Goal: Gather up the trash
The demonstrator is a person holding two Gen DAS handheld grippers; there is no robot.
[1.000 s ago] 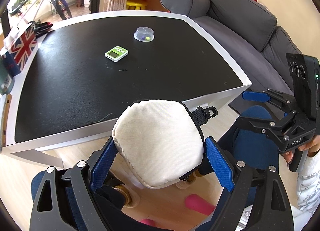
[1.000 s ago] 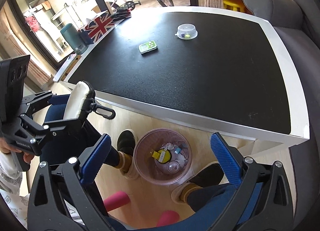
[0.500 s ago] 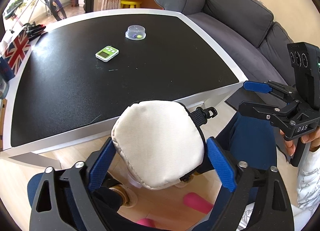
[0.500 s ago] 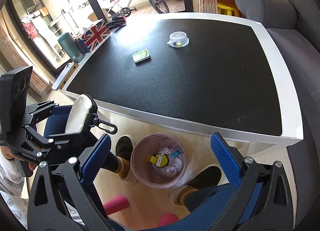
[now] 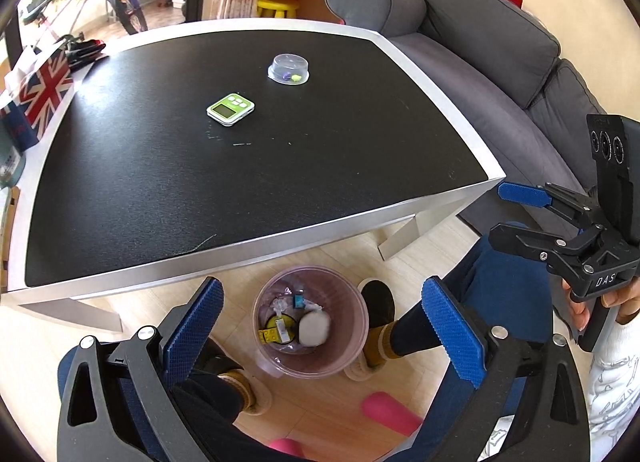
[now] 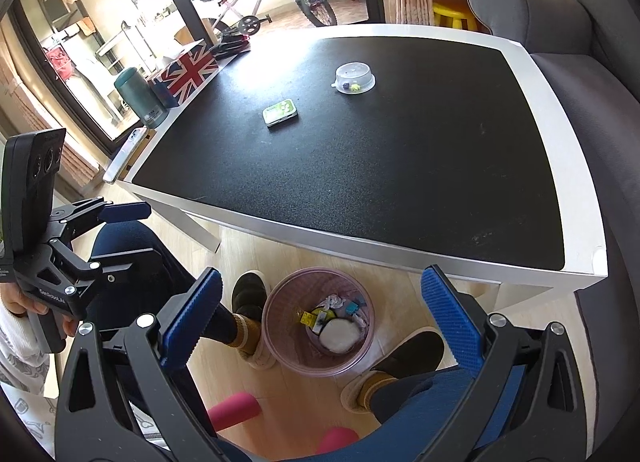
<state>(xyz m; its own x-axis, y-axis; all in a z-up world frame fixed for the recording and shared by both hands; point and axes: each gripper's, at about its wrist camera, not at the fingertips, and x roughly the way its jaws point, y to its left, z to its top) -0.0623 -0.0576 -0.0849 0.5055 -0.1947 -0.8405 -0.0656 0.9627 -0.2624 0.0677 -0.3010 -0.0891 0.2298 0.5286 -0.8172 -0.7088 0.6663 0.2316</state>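
Note:
A pink translucent trash bin (image 5: pixel 354 336) (image 6: pixel 280 342) stands on the floor below the table's near edge, between the person's feet. A white pouch (image 5: pixel 315 328) (image 6: pixel 340 335) lies inside it on top of other scraps. My left gripper (image 5: pixel 324 336) is open and empty, above the bin. My right gripper (image 6: pixel 320 326) is open and empty, also above the bin. Each gripper shows at the edge of the other's view, the right one (image 5: pixel 560 218) and the left one (image 6: pixel 92 230).
The black table (image 5: pixel 256 166) carries a green timer (image 5: pixel 231 109), a clear lidded dish (image 5: pixel 289 70), a Union Jack box (image 5: pixel 42 90) and a teal cup (image 6: pixel 141 97). A grey sofa (image 5: pixel 500 62) stands on the right. Pink rollers (image 5: pixel 390 414) lie on the floor.
My left gripper opened and let go of the white pouch, which now lies in the bin. The right gripper stayed open above the bin.

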